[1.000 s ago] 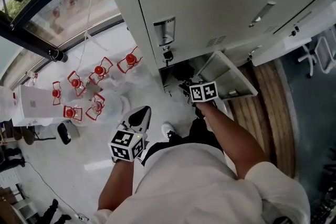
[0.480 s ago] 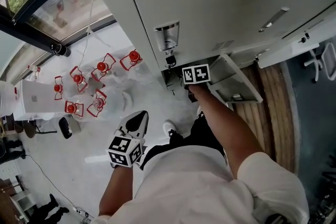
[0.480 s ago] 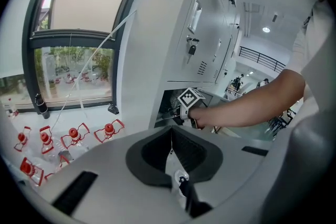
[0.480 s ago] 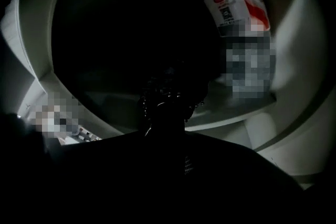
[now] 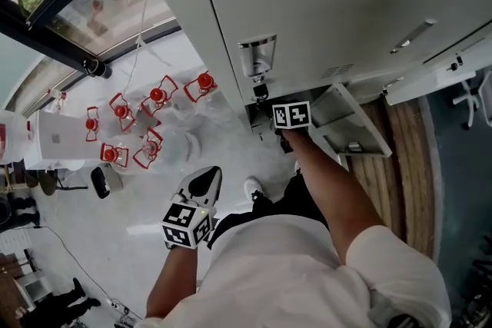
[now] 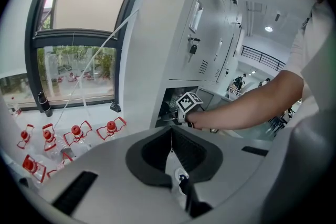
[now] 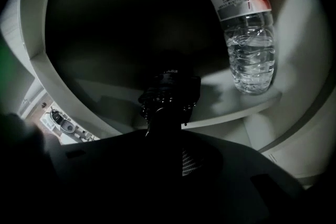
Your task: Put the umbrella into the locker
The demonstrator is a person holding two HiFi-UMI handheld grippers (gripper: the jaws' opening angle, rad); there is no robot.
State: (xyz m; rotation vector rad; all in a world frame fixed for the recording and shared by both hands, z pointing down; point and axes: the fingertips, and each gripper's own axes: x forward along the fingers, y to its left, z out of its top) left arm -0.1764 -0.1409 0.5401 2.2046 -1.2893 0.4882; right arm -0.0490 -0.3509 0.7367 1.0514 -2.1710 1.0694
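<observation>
The black folded umbrella lies between my right gripper's jaws, its ribbed end resting on the pale shelf inside the low locker compartment. These jaws have just been opening, and the ribbed face of one pad shows bare beside the umbrella. In the head view only that gripper's marker cube shows at the compartment mouth, its fingertips hidden inside. The locker door hangs open to the right. My left gripper hangs over the floor, well left of the locker, its jaws shut on nothing.
A clear water bottle with a red label stands in the same compartment, right of the umbrella. Several red-capped bottles sit on the white floor by the window. A lock juts from the locker above. Wooden flooring lies to the right.
My right gripper has pushed further into the locker compartment with the umbrella. The left gripper has stayed about where it was.
</observation>
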